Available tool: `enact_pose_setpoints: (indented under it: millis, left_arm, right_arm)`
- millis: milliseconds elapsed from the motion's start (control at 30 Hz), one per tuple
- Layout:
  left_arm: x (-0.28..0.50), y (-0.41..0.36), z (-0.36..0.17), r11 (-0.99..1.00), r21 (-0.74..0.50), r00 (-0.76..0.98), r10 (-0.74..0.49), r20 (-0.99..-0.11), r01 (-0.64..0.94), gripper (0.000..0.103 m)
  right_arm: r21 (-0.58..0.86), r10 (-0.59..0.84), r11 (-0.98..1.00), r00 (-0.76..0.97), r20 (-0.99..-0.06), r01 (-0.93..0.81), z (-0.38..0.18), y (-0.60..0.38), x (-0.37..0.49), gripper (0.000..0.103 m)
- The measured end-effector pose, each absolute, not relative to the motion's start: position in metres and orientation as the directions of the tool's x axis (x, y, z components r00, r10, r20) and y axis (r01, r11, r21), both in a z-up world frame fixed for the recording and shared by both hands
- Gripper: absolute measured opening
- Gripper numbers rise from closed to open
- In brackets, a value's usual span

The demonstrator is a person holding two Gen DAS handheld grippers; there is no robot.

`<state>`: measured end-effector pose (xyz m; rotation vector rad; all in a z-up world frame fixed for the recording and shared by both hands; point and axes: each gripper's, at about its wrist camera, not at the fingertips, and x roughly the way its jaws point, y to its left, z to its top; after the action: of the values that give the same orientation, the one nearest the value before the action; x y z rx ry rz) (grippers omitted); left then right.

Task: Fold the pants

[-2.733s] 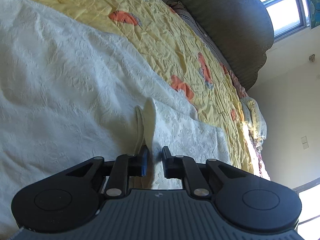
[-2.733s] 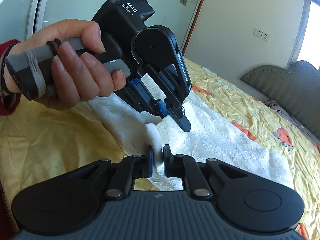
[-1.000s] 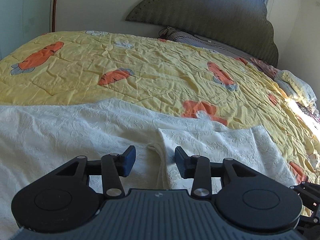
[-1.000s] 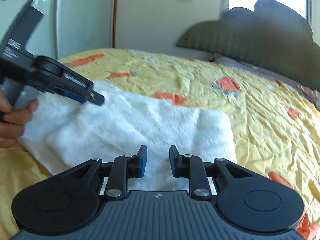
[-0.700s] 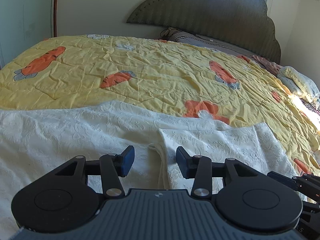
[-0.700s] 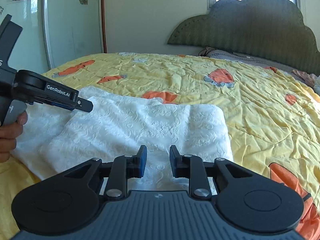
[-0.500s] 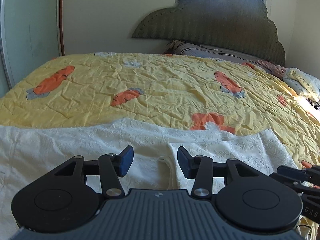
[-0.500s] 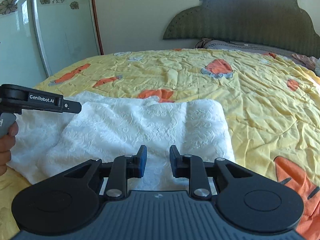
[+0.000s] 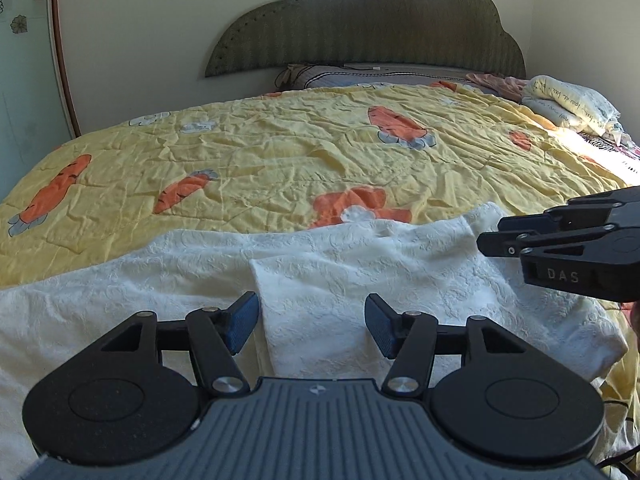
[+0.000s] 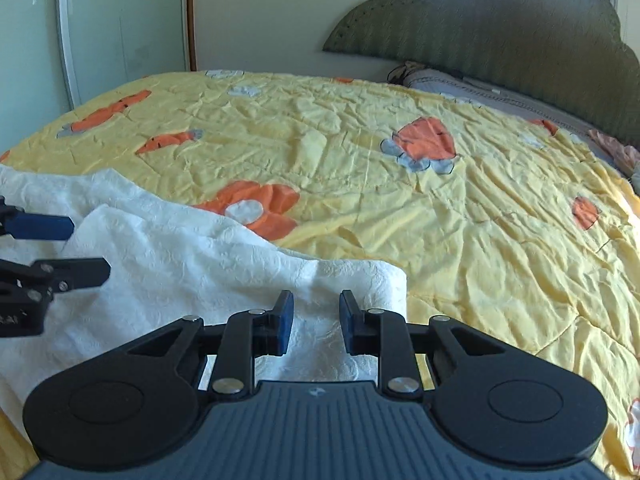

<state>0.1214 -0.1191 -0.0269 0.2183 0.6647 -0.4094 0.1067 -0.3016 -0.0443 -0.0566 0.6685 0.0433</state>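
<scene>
White textured pants (image 9: 360, 272) lie folded on the yellow carrot-print quilt (image 9: 280, 152), an upper layer resting over a longer lower one. My left gripper (image 9: 312, 326) hovers just above the folded layer's left edge; its jaws are opening and nothing is between the pads. In the right wrist view the pants (image 10: 192, 264) fill the lower left. My right gripper (image 10: 316, 324) sits over their right-hand corner, jaws slightly apart, holding nothing. Each gripper shows in the other's view: the right gripper (image 9: 494, 236) at the right edge, the left gripper (image 10: 90, 248) at the left edge.
The bed stretches back to a dark green scalloped headboard (image 9: 360, 20) with pillows below it. A bundle of folded bedding (image 9: 568, 104) lies at the far right. A glass sliding door (image 10: 100, 20) stands at the left. A wide stretch of quilt lies beyond the pants.
The left jaws have spread wider. Both grippers have drawn back from the cloth, which lies flat and released. The right gripper has come further into the left wrist view.
</scene>
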Motion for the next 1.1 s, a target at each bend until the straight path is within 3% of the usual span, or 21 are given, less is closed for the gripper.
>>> enact_pose_setpoints:
  millis: [167, 267, 467, 567, 700, 1100]
  left_arm:
    - [0.12, -0.124, -0.03, 0.898, 0.086, 0.715, -0.283, -0.639, 0.433, 0.063]
    - [0.116, -0.123, -0.028, 0.897, 0.088, 0.719, -0.284, -0.634, 0.432, 0.063]
    - [0.108, -0.122, -0.03, 0.895, 0.092, 0.725, -0.289, -0.624, 0.436, 0.065]
    - [0.107, -0.125, -0.036, 0.894, 0.114, 0.728, -0.273, -0.629, 0.434, 0.066]
    - [0.1, -0.119, -0.03, 0.894, 0.106, 0.738, -0.286, -0.611, 0.435, 0.066]
    - [0.09, -0.116, -0.03, 0.893, 0.125, 0.75, -0.279, -0.6, 0.432, 0.068]
  right_arm:
    - [-0.016, 0.042, 0.998, 0.764, -0.643, -0.068, -0.056, -0.3, 0.108, 0.024]
    - [0.068, 0.064, 0.997, 0.763, -0.643, -0.027, -0.058, -0.313, 0.112, 0.024]
    - [0.034, 0.077, 0.997, 0.792, -0.606, -0.071, -0.043, -0.3, 0.078, 0.025]
    - [0.04, 0.079, 0.997, 0.768, -0.635, -0.07, -0.058, -0.299, 0.072, 0.033]
    - [0.108, 0.073, 0.994, 0.786, -0.614, -0.008, -0.06, -0.306, 0.062, 0.034]
    - [0.084, 0.073, 0.996, 0.814, -0.576, -0.03, -0.055, -0.295, 0.043, 0.035]
